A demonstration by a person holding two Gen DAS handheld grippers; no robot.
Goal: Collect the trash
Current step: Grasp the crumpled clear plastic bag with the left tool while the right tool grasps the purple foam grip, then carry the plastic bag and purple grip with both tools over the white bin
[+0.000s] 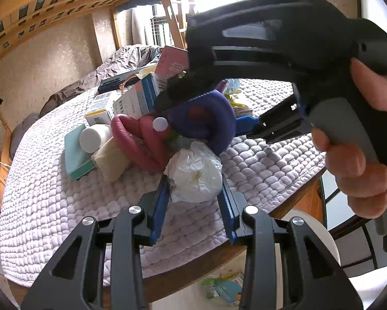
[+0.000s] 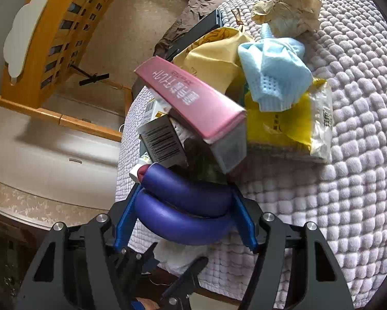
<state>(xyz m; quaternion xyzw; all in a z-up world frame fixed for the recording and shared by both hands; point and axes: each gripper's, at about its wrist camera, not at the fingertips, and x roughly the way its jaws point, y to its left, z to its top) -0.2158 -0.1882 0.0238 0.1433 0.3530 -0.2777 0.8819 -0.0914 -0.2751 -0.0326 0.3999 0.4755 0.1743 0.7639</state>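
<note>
My left gripper (image 1: 194, 180) is shut on a white crumpled wad (image 1: 196, 173) lying on the lilac bobbled mat (image 1: 51, 206) near the table's front edge. Just behind it, my right gripper (image 1: 214, 115), held by a hand (image 1: 356, 170), is shut on a bent purple foam curler (image 1: 206, 121). In the right wrist view the purple foam curler (image 2: 185, 206) fills the span between the blue fingers (image 2: 123, 219) of the right gripper (image 2: 185, 193), touching both. The white wad (image 2: 178, 255) shows below it.
A heap lies on the mat: pink foam curler (image 1: 141, 139), white bottle (image 1: 94, 137), teal box (image 1: 76, 152), pink box (image 2: 193, 103), blue mask (image 2: 273, 75), yellow packet (image 2: 283, 124), crumpled beige paper (image 2: 289, 7). Below the table edge (image 1: 193, 266) sit packets on the floor (image 1: 224, 286).
</note>
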